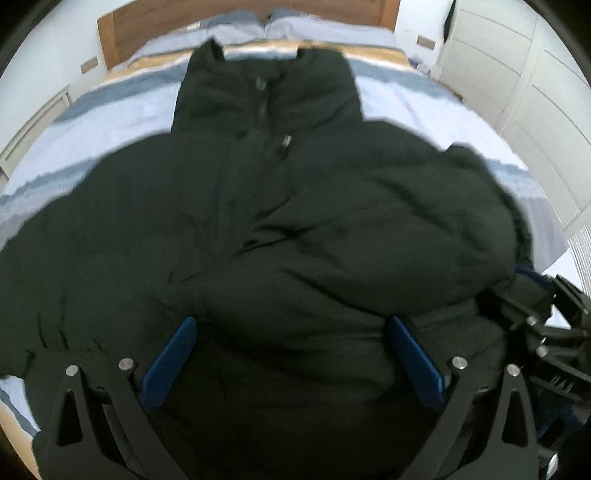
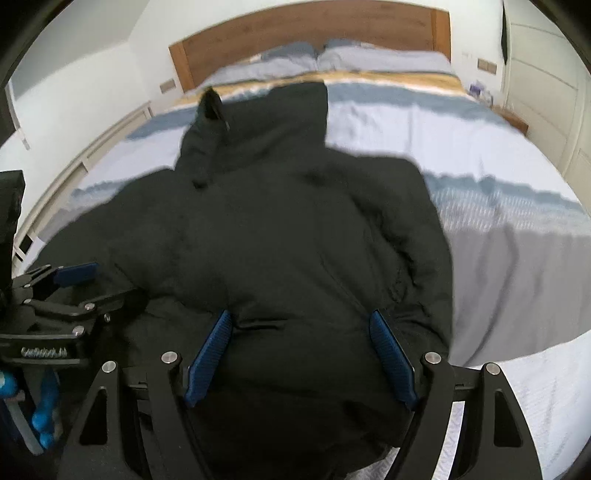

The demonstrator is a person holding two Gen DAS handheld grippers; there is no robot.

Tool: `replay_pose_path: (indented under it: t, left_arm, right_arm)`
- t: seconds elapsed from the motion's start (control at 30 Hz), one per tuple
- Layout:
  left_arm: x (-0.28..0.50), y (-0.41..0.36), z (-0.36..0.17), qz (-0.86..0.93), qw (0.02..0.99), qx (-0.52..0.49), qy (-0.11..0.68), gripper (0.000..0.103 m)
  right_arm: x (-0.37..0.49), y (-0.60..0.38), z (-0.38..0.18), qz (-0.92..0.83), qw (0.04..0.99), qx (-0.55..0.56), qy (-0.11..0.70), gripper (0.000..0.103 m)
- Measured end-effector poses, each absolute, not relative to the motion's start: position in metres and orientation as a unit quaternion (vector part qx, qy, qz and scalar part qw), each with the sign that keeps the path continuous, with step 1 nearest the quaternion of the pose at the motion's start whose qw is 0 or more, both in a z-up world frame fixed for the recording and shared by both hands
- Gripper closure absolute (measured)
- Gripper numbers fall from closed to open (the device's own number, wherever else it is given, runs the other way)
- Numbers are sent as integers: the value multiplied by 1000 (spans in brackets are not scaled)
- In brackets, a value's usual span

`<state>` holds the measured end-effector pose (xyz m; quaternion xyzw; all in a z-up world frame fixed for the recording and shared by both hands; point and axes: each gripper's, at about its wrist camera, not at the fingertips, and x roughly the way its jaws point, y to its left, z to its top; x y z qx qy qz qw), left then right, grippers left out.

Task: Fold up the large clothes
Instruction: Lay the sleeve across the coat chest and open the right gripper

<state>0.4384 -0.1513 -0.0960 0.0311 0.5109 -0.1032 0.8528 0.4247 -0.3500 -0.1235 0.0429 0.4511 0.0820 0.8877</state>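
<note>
A dark green puffy jacket (image 1: 295, 184) lies spread on the bed with its collar towards the headboard. In the left wrist view one sleeve is folded across its body. My left gripper (image 1: 291, 319) is at the near end of the jacket, its blue pads (image 1: 170, 362) wide apart and pressed into the thick fabric that fills the gap. My right gripper (image 2: 300, 314) holds the same end of the jacket (image 2: 288, 221) a little further right, its ribbed blue pads (image 2: 391, 358) sunk into the padding. Each wrist view shows the other gripper: the left gripper (image 2: 92, 284) and the right gripper (image 1: 539, 295).
The bed cover (image 2: 480, 147) is pale blue with grey-blue and yellow stripes, and bare cover lies right of the jacket. Two pillows (image 2: 369, 59) rest against the wooden headboard (image 2: 306, 33). White wardrobe doors (image 1: 517, 92) stand to the right, and a white wall (image 2: 92, 74) to the left.
</note>
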Motion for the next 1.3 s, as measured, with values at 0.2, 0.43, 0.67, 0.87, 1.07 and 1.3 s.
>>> replay_pose_path:
  t: [0.2, 0.43, 0.67, 0.87, 1.07, 1.3]
  left_arm:
    - [433, -133, -95, -105, 852, 39, 512, 0]
    - [441, -130, -57, -96, 874, 9, 476, 0]
    - [461, -134, -101, -88, 852, 10, 517, 0]
    - [447, -123, -85, -77, 865, 9, 496, 0]
    - [417, -115, -86, -64, 859, 20, 508, 0]
    - [360, -88, -53, -53, 878, 8, 475, 0]
  right_arm:
    - [424, -352, -137, 84, 883, 38, 461, 26]
    - [434, -356, -96, 73, 900, 32, 428, 27]
    - [463, -365, -123, 50, 888, 72, 450, 26]
    - [448, -369, -135, 46, 885, 90, 454, 26]
    - [402, -363, -114, 57, 894, 86, 437, 26]
    - [361, -363, -113, 37, 883, 108, 456, 26]
